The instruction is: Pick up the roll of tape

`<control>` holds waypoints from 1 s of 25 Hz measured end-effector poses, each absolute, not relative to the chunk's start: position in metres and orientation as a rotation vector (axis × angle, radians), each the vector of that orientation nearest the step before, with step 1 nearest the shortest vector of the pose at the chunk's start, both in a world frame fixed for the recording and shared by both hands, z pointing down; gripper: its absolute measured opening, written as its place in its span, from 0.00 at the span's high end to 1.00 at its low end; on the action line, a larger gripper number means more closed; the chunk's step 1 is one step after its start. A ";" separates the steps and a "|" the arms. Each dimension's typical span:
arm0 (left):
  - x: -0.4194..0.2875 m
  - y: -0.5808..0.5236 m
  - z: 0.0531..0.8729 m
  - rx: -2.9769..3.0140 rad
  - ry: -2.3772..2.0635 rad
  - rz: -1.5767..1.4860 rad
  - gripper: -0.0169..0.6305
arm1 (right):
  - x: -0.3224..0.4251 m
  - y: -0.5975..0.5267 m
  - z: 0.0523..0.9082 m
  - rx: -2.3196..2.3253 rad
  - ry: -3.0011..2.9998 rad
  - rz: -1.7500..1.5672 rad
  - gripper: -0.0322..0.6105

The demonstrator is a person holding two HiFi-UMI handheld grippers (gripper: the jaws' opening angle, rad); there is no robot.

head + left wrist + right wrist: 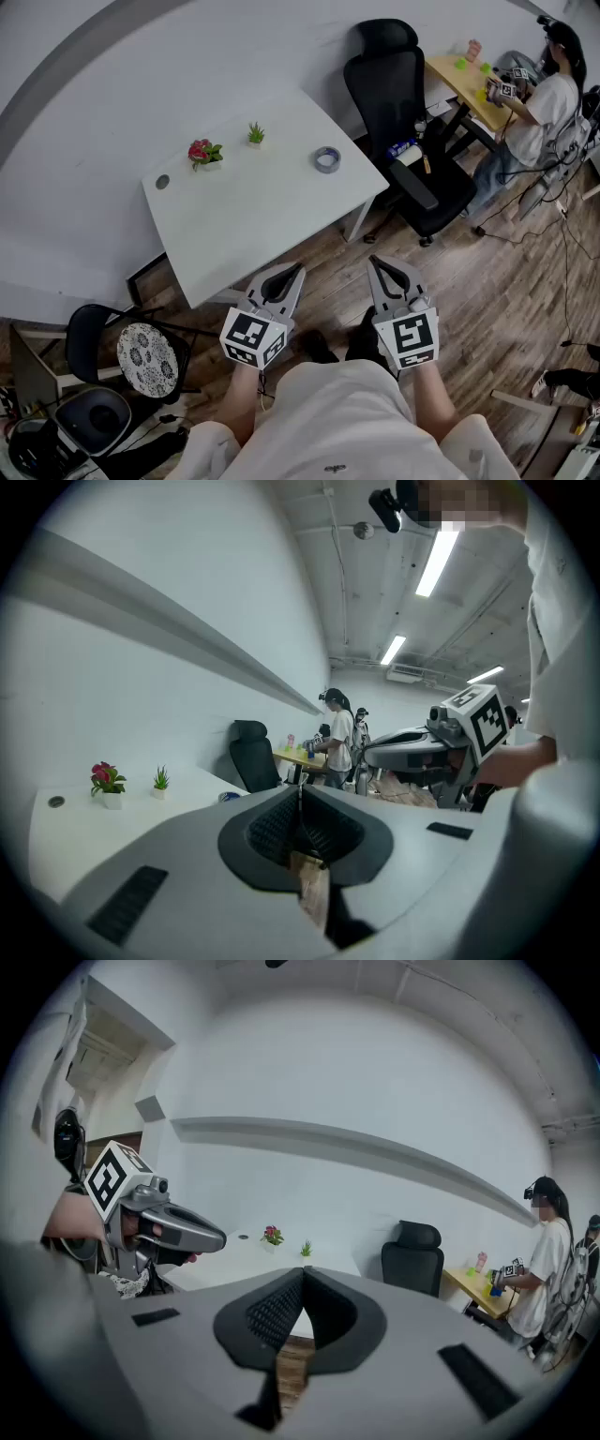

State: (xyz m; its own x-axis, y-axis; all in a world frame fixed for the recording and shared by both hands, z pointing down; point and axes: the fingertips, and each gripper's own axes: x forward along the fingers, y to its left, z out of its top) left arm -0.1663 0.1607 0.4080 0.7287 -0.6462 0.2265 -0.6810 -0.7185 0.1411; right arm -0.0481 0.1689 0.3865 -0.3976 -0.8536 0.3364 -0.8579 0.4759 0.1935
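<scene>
closest in, the left hand-held gripper [299,268] and the right hand-held gripper [372,259] are hovering side by side just ahead of the person's waist, both tilting slightly downward over the brown wooden plank floor [469,281]. each gripper view is showing its ribbed black pads pressing together with nothing between them, so both are closed and empty. that is probably a carrying posture, since neither is close enough to the desk to need an opening.

at eight o'clock from the grippers, a black stool with a round floral-patterned cushion [147,358] is sitting on the floor, out of the way.

ahead of the grippers, the white rectangular desk [253,220] is lying at an angle, its near edge facing them. the task's thing, the small grey ring-shaped roll of tape [327,159], is lying flat on the desk near its right-hand end, at about twelve o'clock from the grippers and well apart from them. lying flat with bare desk all round it, it is offering an easy pinch across its wall.

at nine o'clock from the tape, a small pot of red flowers [201,152] and a tiny green potted plant [255,135] are standing along the wall side, clear of any reach.

farther off, at two o'clock, a black high-backed office chair [412,103] is standing beside the desk, and beyond it another person [544,103] is working at a yellow desk [464,84].
</scene>
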 end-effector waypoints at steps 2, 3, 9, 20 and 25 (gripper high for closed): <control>-0.164 0.159 0.410 2.709 -1.053 0.247 0.93 | -0.047 0.169 0.389 1.430 -2.345 0.030 0.94; -0.162 0.159 0.412 2.705 -1.050 0.252 0.93 | -0.047 0.170 0.390 1.428 -2.347 0.036 0.94; -0.155 0.160 0.415 2.701 -1.026 0.267 0.93 | -0.045 0.175 0.394 1.402 -2.338 0.048 0.94; -0.143 0.166 0.424 2.694 -0.976 0.262 0.93 | -0.030 0.183 0.407 1.452 -2.377 0.163 0.94; -0.129 0.160 0.424 2.705 -0.967 0.274 0.93 | -0.021 0.174 0.409 1.436 -2.395 0.168 0.94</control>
